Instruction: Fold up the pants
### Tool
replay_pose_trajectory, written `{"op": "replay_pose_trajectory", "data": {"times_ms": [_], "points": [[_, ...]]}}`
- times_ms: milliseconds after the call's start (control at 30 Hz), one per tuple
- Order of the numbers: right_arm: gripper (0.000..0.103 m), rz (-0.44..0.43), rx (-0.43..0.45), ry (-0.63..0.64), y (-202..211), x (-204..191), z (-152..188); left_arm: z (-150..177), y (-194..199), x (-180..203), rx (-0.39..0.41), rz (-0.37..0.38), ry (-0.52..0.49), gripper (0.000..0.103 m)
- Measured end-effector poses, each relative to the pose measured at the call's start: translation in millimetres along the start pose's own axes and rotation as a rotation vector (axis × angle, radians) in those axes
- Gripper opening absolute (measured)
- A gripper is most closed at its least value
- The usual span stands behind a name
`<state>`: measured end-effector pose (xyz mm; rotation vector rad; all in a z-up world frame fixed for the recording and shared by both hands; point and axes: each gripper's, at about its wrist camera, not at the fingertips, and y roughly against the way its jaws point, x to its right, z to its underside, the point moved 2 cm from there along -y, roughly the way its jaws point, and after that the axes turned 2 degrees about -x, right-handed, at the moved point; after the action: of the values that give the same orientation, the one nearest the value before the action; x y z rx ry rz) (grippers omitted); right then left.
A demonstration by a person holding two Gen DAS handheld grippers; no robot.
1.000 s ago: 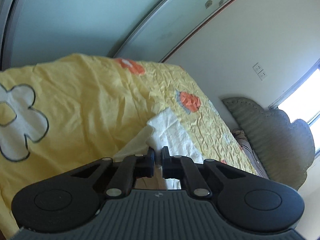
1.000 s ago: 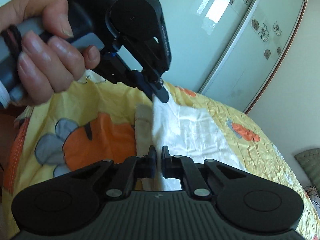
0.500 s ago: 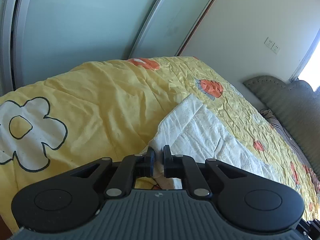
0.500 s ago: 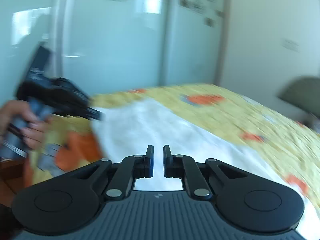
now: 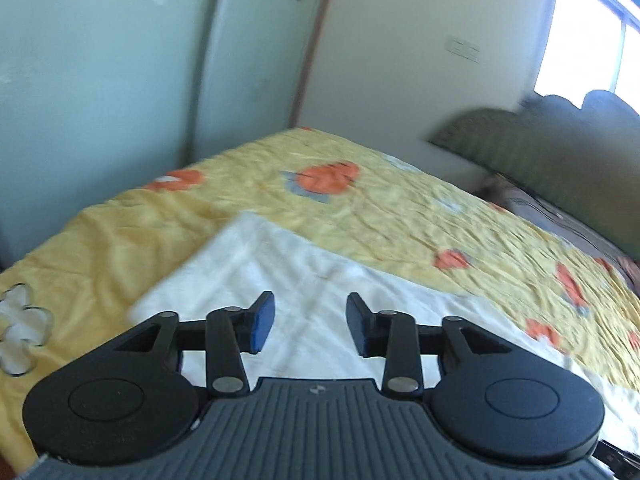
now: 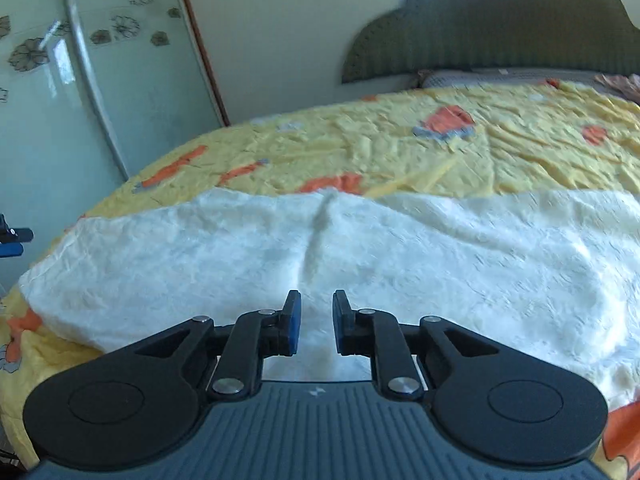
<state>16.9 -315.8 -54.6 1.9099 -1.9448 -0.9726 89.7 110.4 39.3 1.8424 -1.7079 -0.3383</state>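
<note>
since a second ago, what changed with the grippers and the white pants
Both grippers let go: the left gripper and right gripper, pinched shut on the white pants a second ago, have just been opening, nothing between their fingers. The pants now lie spread flat. The yellow bedspread stayed as it was.

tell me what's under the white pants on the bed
The white pants lie flat on a yellow flowered quilt, which shows all around them. Whatever sits directly beneath the fabric is covered.

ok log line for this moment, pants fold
left gripper: jaws just opening, empty | right gripper: jaws just opening, empty | pants: flat on bedspread
</note>
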Motion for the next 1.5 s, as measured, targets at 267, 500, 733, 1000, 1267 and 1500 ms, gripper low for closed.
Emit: {"op": "replay_pose_trajectory", "data": {"times_ms": [267, 500, 733, 1000, 1267, 1500], "points": [[0.019, 0.203, -0.111, 0.212, -24, 26, -36, 36, -53, 127, -0.218, 0.267, -0.355, 0.059], [0.026, 0.214, -0.084, 0.145, -49, 57, -59, 63, -102, 162, -0.241, 0.18, -0.454, 0.056], [0.027, 0.164, -0.031, 0.013, -33, 101, -48, 83, -87, 194, -0.194, 0.221, -0.55, 0.075], [0.029, 0.264, 0.147, -0.275, 64, 145, -23, 109, -74, 213, -0.196, 0.312, -0.575, 0.078], [0.041, 0.362, 0.217, -0.459, 110, 190, 16, 117, -80, 217, -0.201, 0.286, -0.59, 0.081], [0.051, 0.327, 0.274, -0.729, 151, 217, 51, 118, -74, 209, -0.236, 0.31, -0.548, 0.081]]}}
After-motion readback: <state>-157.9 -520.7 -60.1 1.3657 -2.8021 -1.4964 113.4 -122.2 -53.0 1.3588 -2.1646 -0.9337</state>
